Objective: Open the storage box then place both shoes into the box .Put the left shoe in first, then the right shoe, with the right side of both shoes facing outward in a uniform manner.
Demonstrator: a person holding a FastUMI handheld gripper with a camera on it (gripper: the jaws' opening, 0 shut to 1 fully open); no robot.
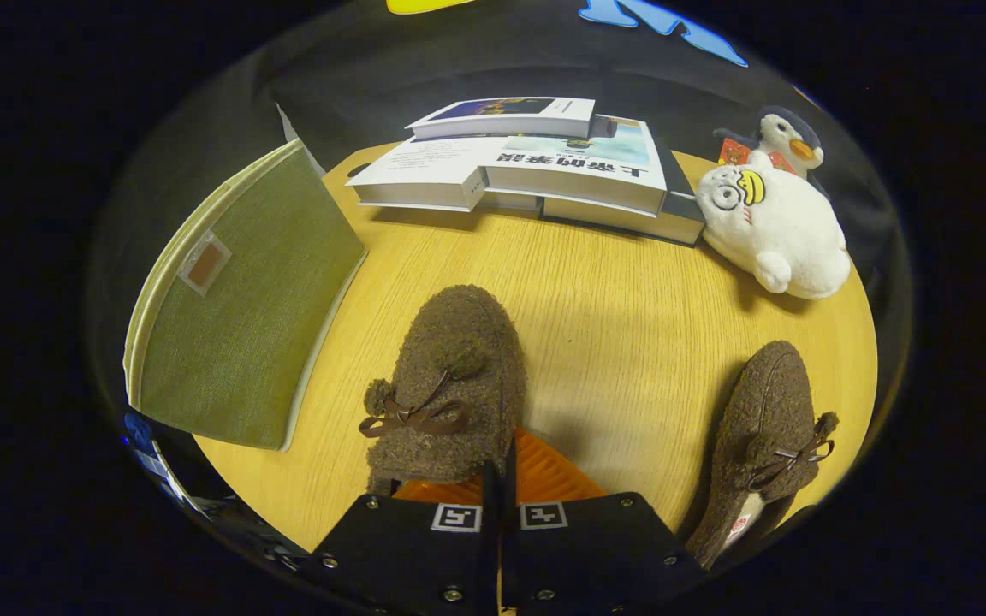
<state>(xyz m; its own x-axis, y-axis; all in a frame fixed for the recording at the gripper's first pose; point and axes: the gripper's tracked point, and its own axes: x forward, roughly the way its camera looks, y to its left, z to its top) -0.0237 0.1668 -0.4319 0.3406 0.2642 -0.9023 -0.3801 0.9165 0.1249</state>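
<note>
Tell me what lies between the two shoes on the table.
In the gripper view, only bare wooden table lies between the left-hand shoe, just ahead of the closed fingers, and the other shoe.

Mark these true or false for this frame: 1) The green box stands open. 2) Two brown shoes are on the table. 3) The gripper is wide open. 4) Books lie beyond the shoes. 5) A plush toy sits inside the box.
1) False: the box looks closed, its lid down.
2) True: one shoe is just ahead of the gripper, the other shoe lies off to the side.
3) False: its fingers are together, at the near shoe's heel.
4) True: the books are stacked.
5) False: the plush lies on the table beside the books.
</note>
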